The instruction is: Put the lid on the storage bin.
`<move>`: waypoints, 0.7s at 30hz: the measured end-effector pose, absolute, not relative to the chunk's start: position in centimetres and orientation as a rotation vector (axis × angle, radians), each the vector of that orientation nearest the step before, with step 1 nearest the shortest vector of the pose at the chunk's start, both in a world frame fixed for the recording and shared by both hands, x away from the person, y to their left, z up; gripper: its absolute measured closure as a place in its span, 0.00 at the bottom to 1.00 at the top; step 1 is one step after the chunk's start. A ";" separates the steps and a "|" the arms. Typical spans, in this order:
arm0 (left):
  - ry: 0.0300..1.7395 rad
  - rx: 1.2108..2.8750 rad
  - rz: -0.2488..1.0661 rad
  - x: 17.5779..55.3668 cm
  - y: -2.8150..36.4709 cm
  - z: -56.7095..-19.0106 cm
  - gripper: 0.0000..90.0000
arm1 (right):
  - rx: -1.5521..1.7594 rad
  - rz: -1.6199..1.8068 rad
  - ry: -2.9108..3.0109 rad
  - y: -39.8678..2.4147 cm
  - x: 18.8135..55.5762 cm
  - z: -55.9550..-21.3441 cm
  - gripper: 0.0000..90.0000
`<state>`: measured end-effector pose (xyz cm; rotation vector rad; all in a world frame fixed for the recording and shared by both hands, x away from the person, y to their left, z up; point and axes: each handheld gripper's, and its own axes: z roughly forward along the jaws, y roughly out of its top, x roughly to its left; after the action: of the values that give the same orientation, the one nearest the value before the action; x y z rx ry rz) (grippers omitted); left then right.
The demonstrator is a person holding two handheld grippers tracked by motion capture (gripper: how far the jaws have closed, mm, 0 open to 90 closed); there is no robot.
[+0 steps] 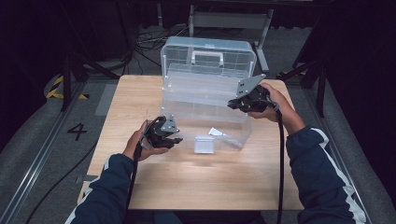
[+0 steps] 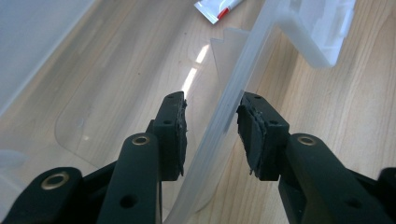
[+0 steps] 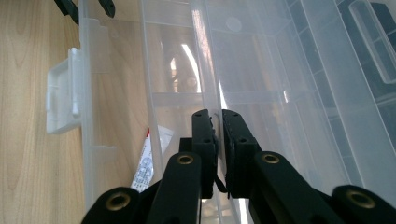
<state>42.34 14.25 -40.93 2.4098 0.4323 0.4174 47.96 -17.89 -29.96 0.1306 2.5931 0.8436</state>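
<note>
Two grippers are working on one clear plastic storage box (image 1: 205, 100) that is standing open on the wooden table (image 1: 140, 98), its lid (image 1: 208, 53) with the white handle (image 1: 206, 55) raised at the far side. We are holding our left gripper (image 1: 173, 136) at the box's near front wall (image 2: 224, 116). In the left gripper view that thin translucent wall is running up between the two black jaws, and we are seeing a gap on each side of it, so the pads are not pressing on it; these jaws are standing open with the wall between them. The inner pad is sitting over the box floor, the outer pad over bare table. The white latch (image 2: 327, 32) is hanging on the outer face of the wall, farther along it, and a small white and red packet (image 2: 217, 9) is lying on the box floor beyond the jaws.

We are keeping our right gripper (image 3: 218, 116) at the box's right end, higher up. In the right gripper view its jaws are nearly together, pinching the thin clear edge of the inner tray (image 3: 205, 56), which is running straight up from between the pads. The packet is showing below and left of those jaws, through the clear plastic.
</note>
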 end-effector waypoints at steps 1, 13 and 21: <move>0.440 2.397 0.415 42.3 14.4 -40.8 0.67 | 0.134 0.844 2.595 -17.9 47.9 -30.0 0.95; 0.487 2.329 0.432 40.8 16.6 -39.1 0.57 | 0.125 0.838 2.594 -17.9 47.7 -30.1 0.94; 0.560 2.321 0.484 40.2 18.1 -38.3 0.57 | 0.114 0.835 2.593 -17.9 47.5 -30.2 0.94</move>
<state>40.24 18.09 -38.28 2.3208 0.5601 0.4838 47.48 -17.88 -30.18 0.1143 2.5934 0.8352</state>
